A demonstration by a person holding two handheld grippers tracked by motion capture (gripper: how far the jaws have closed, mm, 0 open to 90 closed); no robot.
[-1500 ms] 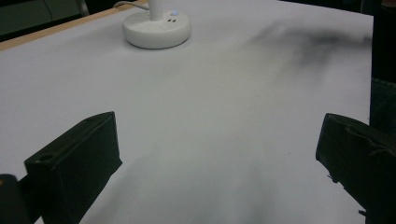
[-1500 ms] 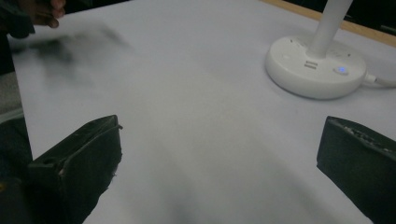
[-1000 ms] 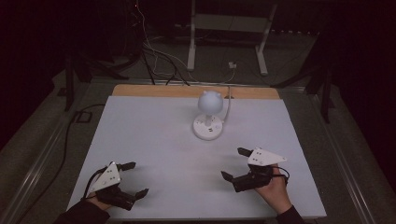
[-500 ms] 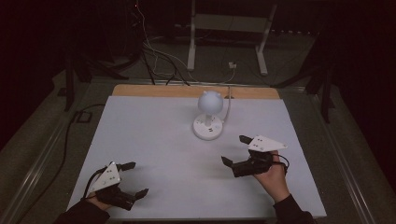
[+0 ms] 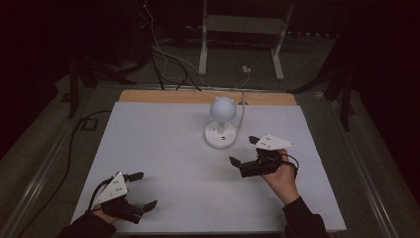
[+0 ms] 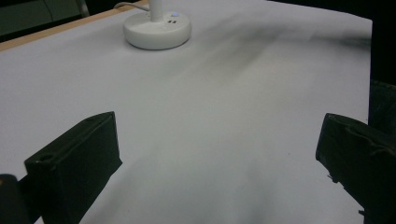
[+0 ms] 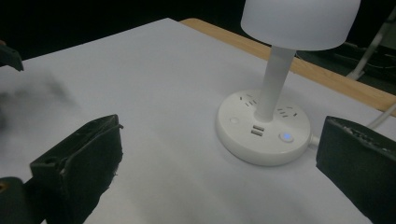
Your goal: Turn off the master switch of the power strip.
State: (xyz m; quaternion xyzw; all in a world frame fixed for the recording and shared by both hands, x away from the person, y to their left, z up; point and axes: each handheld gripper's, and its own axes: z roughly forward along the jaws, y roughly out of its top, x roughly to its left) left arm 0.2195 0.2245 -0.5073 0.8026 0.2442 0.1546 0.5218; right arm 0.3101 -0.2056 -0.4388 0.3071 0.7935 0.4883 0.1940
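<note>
White lamp (image 5: 221, 123) bears no readable writing; right gripper (image 5: 244, 151) nears it, jaws wide.

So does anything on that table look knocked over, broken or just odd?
Nothing stands out. The small white round-based lamp stands upright on the white tabletop, its blue button lit. Both claws, left and right, are open and empty, apart from the lamp.
</note>
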